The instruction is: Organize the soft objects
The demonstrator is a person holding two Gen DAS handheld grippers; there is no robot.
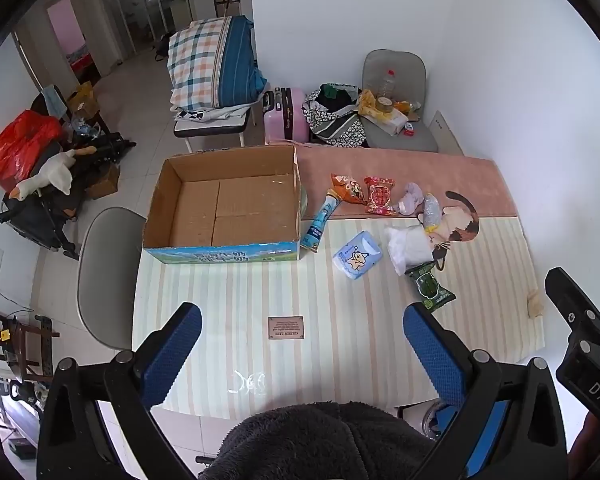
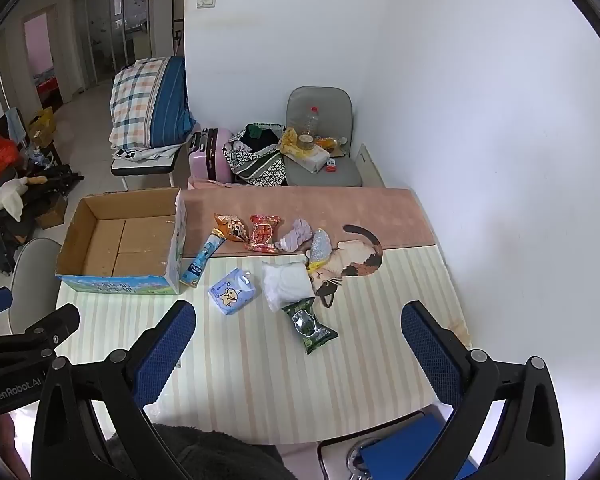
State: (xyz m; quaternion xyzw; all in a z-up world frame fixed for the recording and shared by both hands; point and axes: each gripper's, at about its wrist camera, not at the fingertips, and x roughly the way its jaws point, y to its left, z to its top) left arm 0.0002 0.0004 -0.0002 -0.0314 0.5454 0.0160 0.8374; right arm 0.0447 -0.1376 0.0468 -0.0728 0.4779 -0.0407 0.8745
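Both grippers hover over the near edge of the table, and neither has anything in it. The left gripper has its jaws spread wide, blue knobbly pads on black arms; the right gripper is just as wide open and just as bare.

The table wears a mat of pale green and cream stripes, turning to a fuzzy pink band at the far side, with a calico cat printed across the join. A small brown label sits on the stripes; its writing is too small to read.

At the left stands an open cardboard box, plain corrugated brown inside, a glossy blue-and-green printed front, nothing in it. Leaning against its right corner is a slim blue tube.

Here are the soft things, all to the right of the box: a crinkly orange snack bag, a red foil packet, a lilac cloth bundle, a clear crumpled pouch, a puffy blue tissue pack with a cartoon star-shaped figure, a limp white plastic bag and, nearest the grippers, a dark green packet.

The left gripper's body in the right wrist view reads "GenRobot.AI".
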